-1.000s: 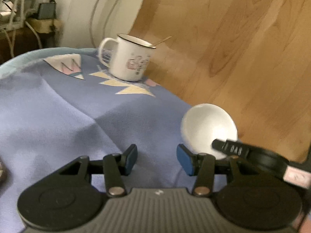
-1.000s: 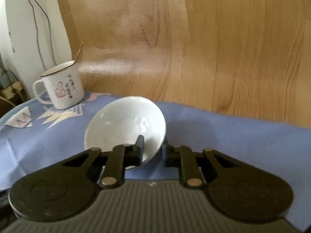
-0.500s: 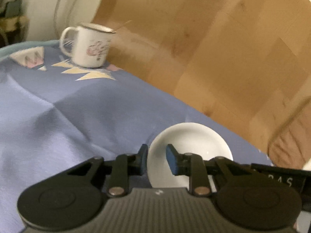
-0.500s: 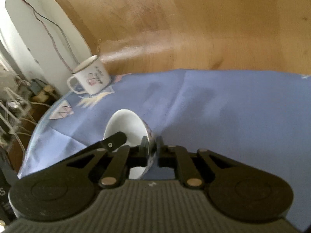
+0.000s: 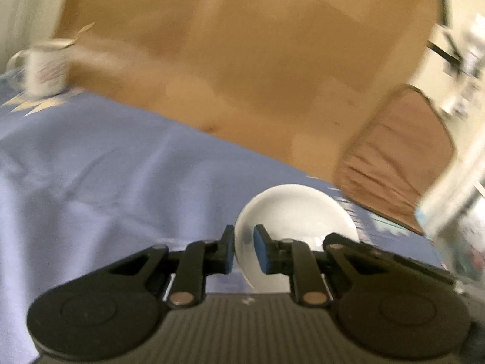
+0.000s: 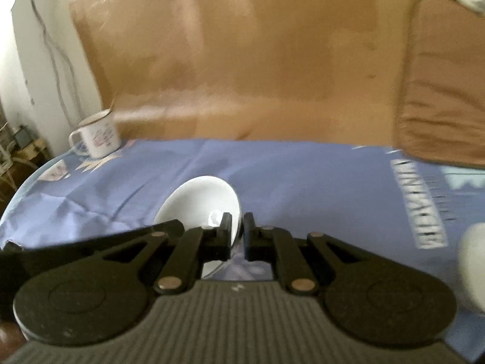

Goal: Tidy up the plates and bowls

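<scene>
A small white bowl (image 5: 291, 215) is held by both grippers above the blue tablecloth (image 5: 106, 166). My left gripper (image 5: 244, 250) is shut on the bowl's left rim, blue pads on either side of it. My right gripper (image 6: 237, 233) is shut on the right rim of the same bowl (image 6: 200, 203). The left gripper's black body (image 6: 91, 242) shows at the lower left of the right wrist view. Both views are blurred by motion.
A white enamel mug (image 6: 97, 135) with a spoon stands at the table's far left edge, also in the left wrist view (image 5: 42, 69). A brown cushioned chair (image 6: 442, 85) stands at the right. A blurred white object (image 6: 473, 267) sits at the right edge. Wooden floor lies beyond.
My left gripper moved right to the bowl and closed on its rim. Both grippers then carried the bowl to the right, away from the mug, toward the chair side.
</scene>
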Demonstrator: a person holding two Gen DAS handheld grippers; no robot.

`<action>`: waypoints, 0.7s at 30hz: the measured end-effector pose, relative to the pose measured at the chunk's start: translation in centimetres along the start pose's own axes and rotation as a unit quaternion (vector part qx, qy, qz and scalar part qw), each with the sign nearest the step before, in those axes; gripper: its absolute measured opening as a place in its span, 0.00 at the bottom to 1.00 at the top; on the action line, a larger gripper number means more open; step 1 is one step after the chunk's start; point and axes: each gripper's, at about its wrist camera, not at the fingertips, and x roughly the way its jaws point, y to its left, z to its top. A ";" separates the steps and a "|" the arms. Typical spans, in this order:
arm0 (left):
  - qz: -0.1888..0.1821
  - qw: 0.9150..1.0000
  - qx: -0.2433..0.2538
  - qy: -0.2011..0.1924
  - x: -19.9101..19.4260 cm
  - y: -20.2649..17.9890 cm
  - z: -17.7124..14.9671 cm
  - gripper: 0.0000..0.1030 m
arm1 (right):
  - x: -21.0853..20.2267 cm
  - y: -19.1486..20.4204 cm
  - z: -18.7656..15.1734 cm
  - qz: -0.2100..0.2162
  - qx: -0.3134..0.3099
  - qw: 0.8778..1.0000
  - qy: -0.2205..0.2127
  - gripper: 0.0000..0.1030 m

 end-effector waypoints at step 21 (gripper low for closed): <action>-0.073 0.983 0.149 0.081 7.5 -19.4 -3.6 0.15 | -7.9 -16.9 -4.5 -0.140 0.129 0.979 -0.078 0.14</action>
